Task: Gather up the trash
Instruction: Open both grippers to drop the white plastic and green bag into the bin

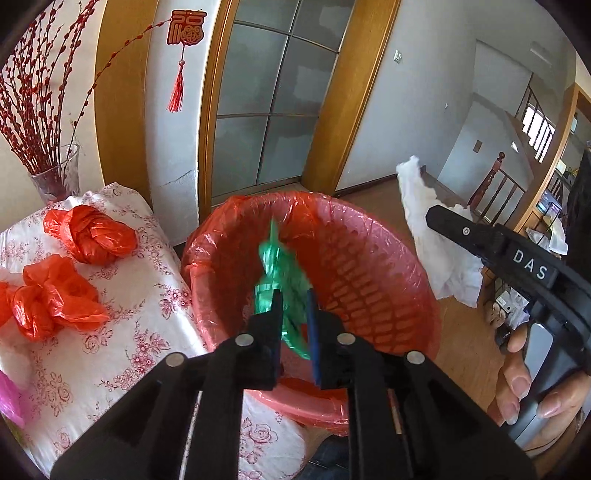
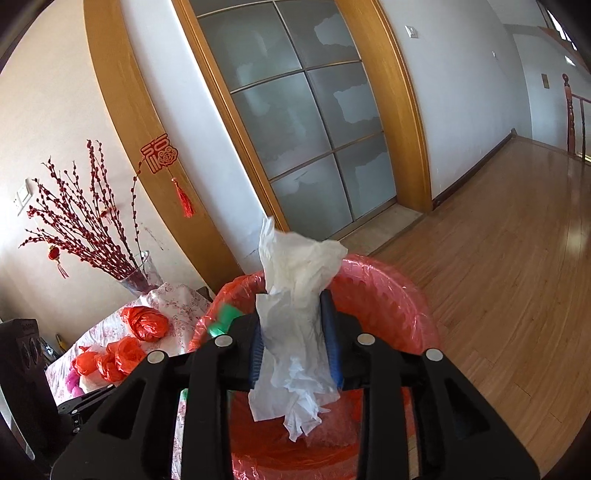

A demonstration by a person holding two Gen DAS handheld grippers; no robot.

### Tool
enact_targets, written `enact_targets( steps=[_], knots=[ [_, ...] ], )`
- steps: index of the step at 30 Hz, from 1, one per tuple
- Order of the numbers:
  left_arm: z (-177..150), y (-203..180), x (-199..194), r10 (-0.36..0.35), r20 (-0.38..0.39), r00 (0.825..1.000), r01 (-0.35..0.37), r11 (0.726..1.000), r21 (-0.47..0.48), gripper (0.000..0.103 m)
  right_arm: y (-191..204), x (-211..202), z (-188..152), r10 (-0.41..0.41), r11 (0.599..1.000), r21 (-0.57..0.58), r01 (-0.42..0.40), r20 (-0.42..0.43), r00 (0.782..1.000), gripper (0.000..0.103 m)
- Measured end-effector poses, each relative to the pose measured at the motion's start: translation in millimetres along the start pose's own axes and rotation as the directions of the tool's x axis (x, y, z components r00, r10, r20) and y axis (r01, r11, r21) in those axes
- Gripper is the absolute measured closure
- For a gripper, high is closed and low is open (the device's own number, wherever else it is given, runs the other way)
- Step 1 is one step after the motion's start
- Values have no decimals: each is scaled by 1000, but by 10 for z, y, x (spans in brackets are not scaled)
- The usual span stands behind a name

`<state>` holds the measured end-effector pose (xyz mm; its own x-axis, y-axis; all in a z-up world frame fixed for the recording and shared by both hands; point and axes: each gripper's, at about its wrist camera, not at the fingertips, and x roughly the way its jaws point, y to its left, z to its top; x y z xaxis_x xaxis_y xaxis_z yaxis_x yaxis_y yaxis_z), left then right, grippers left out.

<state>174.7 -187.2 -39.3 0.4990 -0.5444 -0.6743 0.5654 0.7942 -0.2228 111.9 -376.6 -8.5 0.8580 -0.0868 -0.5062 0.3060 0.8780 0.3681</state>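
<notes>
Left wrist view: left gripper (image 1: 293, 308) over lined bin (image 1: 369, 218), fingers narrowly parted, green wrapper (image 1: 275, 258) apparently dropping; right gripper (image 2: 295, 325) fingers flank white tissue (image 2: 295, 295), poised for disposal.

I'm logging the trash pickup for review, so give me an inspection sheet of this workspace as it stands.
Surface: floral tablecloth beside the bin; wooden floor.
Job's things: red-lined waste bin; green plastic bag over the bin; white tissue over the bin.
Clutter: two crumpled red plastic bags on the cloth; pink plastic at its edge.
Grippers: left tool has the green bag between its jaws; right tool has the tissue between its jaws; grip on either unclear.
Cables: nothing seen.
Surroundings: frosted glass door, vase of red branches, red hanging ornament.
</notes>
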Motion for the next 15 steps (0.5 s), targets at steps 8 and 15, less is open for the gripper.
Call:
enact_targets(
  steps=[8,15],
  knots=[
    [-199,301,-235,151,45,988,-149,988,-51,58,-71,-70,-152,-58,998,-6,58,10,998,40],
    [-492,666,-683,339,94,936,-332,939,-86,47,200,-41,-289,-66,992,-112,65,-10,998,40]
  ],
)
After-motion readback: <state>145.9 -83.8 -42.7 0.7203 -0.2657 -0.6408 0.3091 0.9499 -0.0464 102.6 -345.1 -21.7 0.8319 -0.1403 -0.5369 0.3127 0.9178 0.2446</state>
